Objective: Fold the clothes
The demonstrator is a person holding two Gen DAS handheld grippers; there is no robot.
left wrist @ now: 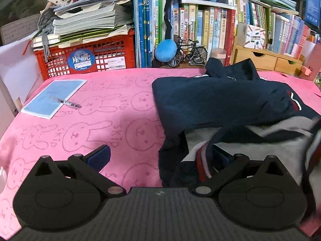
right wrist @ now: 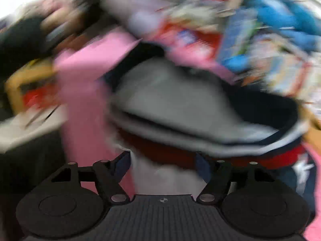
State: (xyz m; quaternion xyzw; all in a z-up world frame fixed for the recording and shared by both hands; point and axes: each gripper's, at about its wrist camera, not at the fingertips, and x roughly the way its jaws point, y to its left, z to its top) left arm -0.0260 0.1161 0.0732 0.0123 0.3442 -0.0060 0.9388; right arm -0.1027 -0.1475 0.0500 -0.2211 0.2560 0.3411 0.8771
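Observation:
A navy jacket (left wrist: pixel 220 100) with a grey lining and red-and-white trim lies partly folded on the pink rabbit-print cloth (left wrist: pixel 100 124). My left gripper (left wrist: pixel 160 156) is open at the jacket's near left edge; its right finger sits under a fold of the garment, its left finger over bare cloth. The right wrist view is heavily blurred. There my right gripper (right wrist: pixel 162 166) is open, with the jacket's grey lining (right wrist: pixel 170 100) and red hem just ahead of its fingers.
A blue notebook (left wrist: pixel 54 98) with a pen (left wrist: pixel 68 102) lies at the cloth's far left. A red crate (left wrist: pixel 88 58) stacked with books, a bookshelf (left wrist: pixel 200 26), a model bicycle (left wrist: pixel 188 53) and wooden drawers (left wrist: pixel 266 59) line the back.

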